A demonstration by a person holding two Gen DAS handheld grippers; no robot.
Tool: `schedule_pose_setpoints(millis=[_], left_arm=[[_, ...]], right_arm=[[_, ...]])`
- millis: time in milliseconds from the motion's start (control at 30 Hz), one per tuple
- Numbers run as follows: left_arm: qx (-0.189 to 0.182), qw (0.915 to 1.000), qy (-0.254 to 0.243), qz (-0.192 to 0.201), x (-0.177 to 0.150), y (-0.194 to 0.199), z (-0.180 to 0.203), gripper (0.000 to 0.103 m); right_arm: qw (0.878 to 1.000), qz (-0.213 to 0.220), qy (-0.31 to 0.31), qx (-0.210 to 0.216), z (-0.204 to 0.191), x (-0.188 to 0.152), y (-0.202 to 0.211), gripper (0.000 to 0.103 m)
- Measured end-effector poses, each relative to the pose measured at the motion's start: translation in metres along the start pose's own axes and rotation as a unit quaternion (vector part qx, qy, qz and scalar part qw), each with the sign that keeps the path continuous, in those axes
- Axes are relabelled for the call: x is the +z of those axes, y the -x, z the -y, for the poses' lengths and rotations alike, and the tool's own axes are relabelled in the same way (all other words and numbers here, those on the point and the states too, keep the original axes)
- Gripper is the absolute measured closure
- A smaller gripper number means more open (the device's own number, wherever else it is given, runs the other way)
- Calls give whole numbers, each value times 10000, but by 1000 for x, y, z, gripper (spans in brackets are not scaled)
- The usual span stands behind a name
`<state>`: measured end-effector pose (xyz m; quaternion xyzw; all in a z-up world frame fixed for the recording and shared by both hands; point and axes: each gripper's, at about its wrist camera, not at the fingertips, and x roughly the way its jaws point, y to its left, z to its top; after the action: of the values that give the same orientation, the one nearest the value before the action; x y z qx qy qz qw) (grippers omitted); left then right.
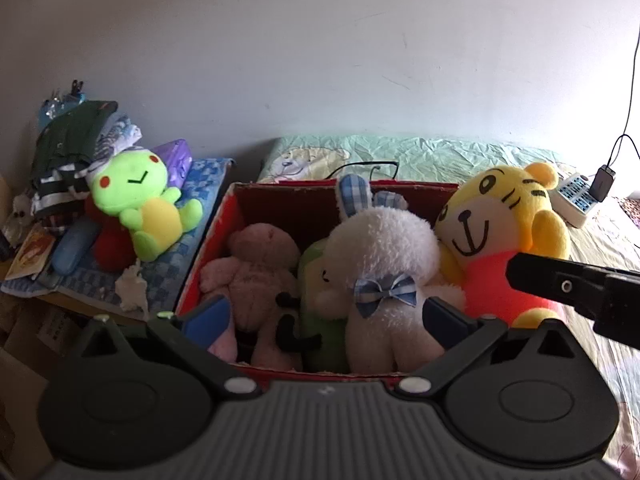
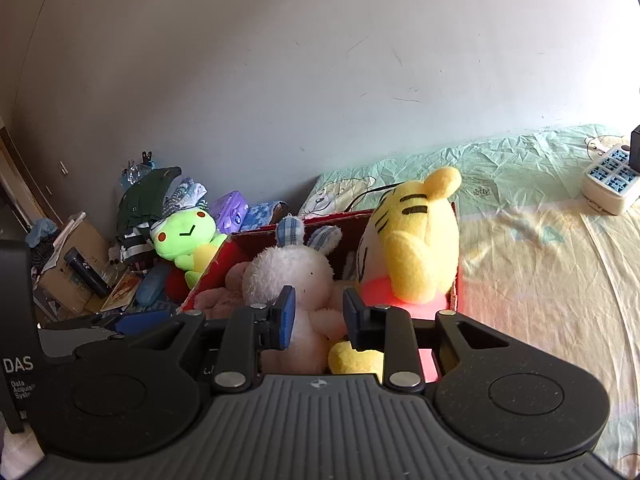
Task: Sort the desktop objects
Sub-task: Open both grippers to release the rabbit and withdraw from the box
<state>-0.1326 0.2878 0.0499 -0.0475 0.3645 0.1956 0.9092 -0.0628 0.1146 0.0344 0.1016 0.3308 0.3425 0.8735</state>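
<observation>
Plush toys crowd the red cardboard box [image 1: 216, 240]; yellow tiger plush [image 1: 500, 220] leans on its rim and may topple. Left gripper [image 1: 326, 316] jaws released; right gripper [image 2: 318, 316] jaws parted, grasping nothing.

red box [image 1: 216, 236]: pink bear [image 1: 256, 268]; white rabbit [image 1: 380, 252], blue-checked ears and bow; yellow tiger [image 1: 504, 216], black stripes, coral-red shirt. far left: lime-green frog [image 1: 140, 196], yellow belly, red cheeks. bed sheet [image 1: 440, 156] pale green.

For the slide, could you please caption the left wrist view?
Open left tongs above a red box holding a white bunny, pink bear and yellow tiger.
</observation>
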Motion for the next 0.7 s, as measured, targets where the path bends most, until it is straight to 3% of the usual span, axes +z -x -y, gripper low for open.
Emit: schedule_pose_setpoints(millis=[300, 567, 700], left_arm=[[-16, 9986, 532, -74, 0, 25, 32, 1], [-53, 9985, 462, -287, -21, 37, 69, 1], [-215, 9977, 388, -522, -41, 38, 87, 1]], right_arm=[[9998, 114, -10, -171, 29, 6, 39, 69], [9968, -43, 129, -792, 55, -8, 54, 65], [9907, -245, 164, -1328, 68, -16, 56, 60]])
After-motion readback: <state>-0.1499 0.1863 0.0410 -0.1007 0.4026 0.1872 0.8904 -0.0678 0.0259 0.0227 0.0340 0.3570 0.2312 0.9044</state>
